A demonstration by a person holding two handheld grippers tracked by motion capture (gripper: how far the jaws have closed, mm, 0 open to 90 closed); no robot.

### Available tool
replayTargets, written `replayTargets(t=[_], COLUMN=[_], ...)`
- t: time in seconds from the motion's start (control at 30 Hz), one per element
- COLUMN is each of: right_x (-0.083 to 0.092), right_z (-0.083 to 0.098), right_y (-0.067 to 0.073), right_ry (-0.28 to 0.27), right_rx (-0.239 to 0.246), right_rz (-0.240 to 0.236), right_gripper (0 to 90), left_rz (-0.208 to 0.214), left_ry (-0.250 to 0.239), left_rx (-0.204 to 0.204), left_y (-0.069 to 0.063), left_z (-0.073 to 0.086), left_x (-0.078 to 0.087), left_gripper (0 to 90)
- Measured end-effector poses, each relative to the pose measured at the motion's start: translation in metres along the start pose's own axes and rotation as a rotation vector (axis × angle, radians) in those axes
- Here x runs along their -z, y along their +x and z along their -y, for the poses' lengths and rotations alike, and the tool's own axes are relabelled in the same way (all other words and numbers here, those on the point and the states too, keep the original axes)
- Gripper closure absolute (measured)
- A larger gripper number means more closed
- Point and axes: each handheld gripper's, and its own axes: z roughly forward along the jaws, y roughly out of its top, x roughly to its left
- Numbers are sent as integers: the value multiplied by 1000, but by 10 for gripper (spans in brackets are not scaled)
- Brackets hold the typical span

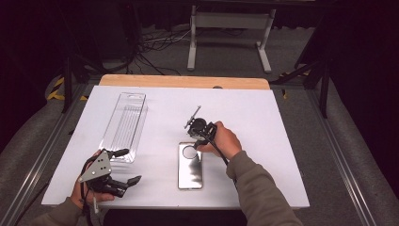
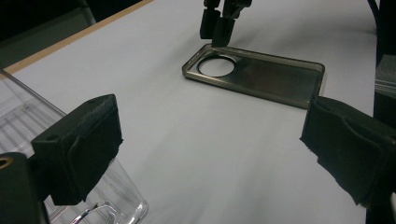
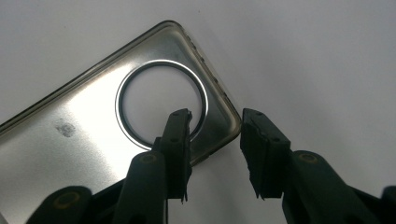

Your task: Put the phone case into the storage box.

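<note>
A clear grey phone case (image 1: 190,173) with a round cut-out lies flat on the white table sheet (image 1: 268,122), near the front middle. My right gripper (image 1: 198,142) points down at the case's far end. In the right gripper view my right gripper (image 3: 215,119) straddles the case (image 3: 70,135) at one corner. One jaw stands inside over the ring, the other outside the rim with a gap, so it is open. My left gripper (image 1: 128,165) rests at the front left, its jaws wide apart with nothing between them. The left gripper view has the case (image 2: 271,74) ahead of that gripper (image 2: 210,135).
A long clear plastic box (image 1: 126,123) lies at the table's left, its near end beside the left gripper; its corner (image 2: 28,116) is by the left jaw. A wooden edge (image 1: 183,81) runs along the back. Behind it are cables and a white stand (image 1: 230,21).
</note>
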Motion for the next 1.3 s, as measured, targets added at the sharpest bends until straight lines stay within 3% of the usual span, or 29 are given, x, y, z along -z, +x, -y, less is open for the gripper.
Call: replayTargets(t=[0.3, 0.63, 0.77, 1.3], right_x=[-11, -15, -17, -18], right_z=[-3, -3, -2, -7], right_y=[-8, -14, -16, -10], right_ry=[55, 45, 42, 69], right_rx=[-1, -28, -35, 13], right_rz=[-10, -27, -41, 25], right_gripper=[698, 716, 771, 838], left_rz=[6, 20, 25, 34], left_ry=[-1, 10, 14, 26], left_rx=[-2, 3, 3, 7], left_y=[0, 0, 0, 1], left_z=[0, 1, 1, 2], left_x=[-1, -2, -3, -4], left_gripper=[56, 56, 55, 56])
